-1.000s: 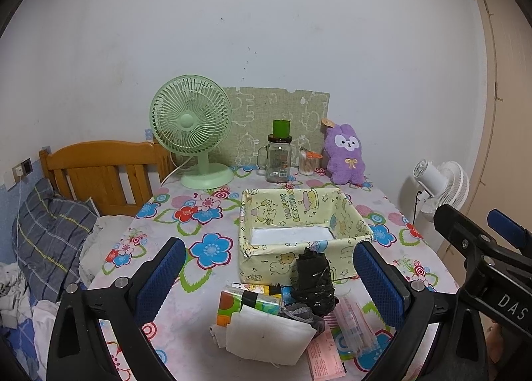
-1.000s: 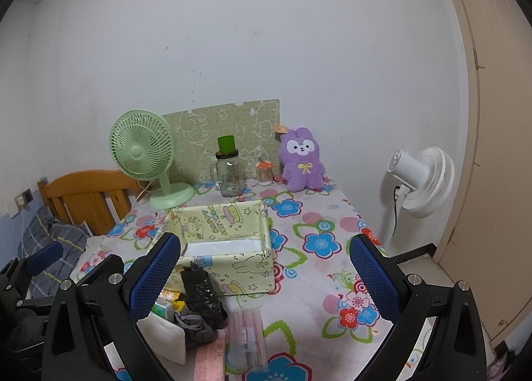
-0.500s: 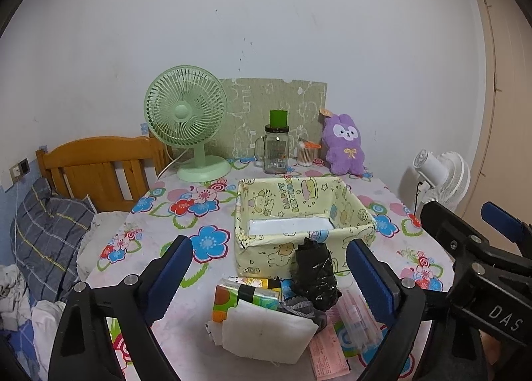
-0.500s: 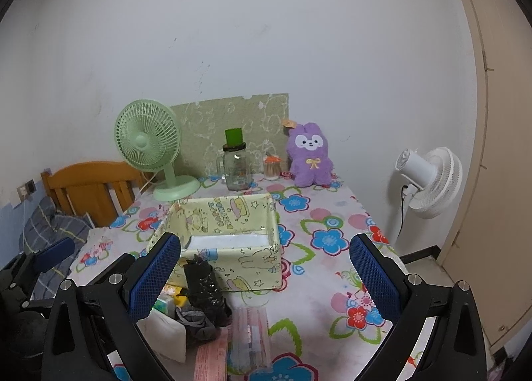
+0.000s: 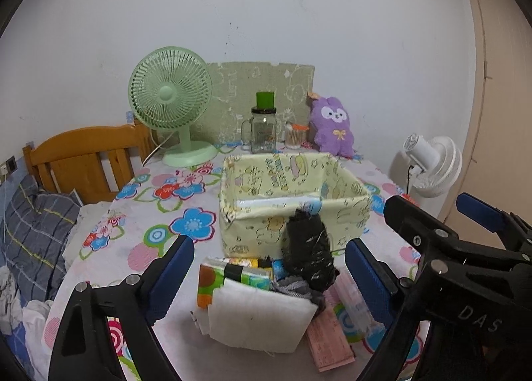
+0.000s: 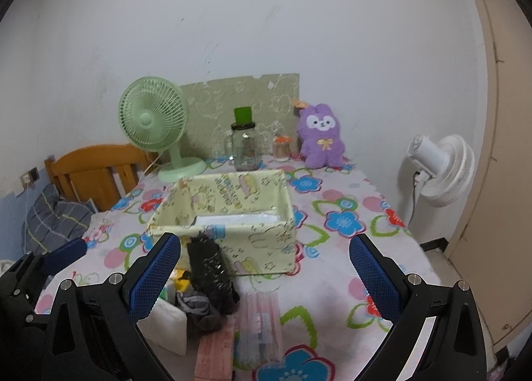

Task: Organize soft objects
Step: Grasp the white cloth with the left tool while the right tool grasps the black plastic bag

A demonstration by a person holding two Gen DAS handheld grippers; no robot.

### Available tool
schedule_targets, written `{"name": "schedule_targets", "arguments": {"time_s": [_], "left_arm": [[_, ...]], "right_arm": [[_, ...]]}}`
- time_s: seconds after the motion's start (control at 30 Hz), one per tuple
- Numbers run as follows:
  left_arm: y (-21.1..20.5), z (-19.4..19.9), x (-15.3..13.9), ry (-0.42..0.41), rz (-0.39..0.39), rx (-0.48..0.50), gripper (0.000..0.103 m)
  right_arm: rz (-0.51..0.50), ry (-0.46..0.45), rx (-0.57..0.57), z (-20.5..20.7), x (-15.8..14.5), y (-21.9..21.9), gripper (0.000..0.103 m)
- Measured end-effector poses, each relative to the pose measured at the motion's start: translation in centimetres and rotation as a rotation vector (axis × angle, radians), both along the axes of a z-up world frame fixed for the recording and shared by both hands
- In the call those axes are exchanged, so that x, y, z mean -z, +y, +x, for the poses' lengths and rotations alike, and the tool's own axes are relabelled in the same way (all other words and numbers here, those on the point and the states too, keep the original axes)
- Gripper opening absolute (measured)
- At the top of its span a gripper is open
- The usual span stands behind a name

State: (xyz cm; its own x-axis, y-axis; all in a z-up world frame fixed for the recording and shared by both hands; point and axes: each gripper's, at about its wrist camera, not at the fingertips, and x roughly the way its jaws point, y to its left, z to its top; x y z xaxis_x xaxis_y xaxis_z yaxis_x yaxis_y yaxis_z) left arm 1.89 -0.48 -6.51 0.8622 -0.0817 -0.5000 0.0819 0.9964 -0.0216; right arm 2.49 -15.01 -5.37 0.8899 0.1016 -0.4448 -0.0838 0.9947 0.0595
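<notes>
Left wrist view: both my claws, left claw [image 5: 269,268] and right claw [image 6: 264,273], gape empty above the pile [image 5: 266,294] at the surface's near edge; next, grip the black bundle [image 5: 307,254] for the fabric bin [image 5: 292,201].

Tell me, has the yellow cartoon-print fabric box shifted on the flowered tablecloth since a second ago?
No. The yellow fabric box keeps its place by the green desk fan; only the cameras moved.
</notes>
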Motion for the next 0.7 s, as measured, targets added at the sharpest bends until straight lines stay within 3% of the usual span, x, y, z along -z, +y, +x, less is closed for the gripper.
{"name": "schedule_targets", "arguments": {"time_s": [0.13,0.7], "left_arm": [[0.0,0.0,1.5,0.007,0.027,-0.034,0.094],[0.6,0.5,6.2,0.115,-0.003,-0.005,0.094]], "right_arm": [[-0.017,0.021,-0.018,0.3,1.5,0.7,0.102],[0.012,0.114,-0.049,0.8,6.5,1.6,0.099]]}}
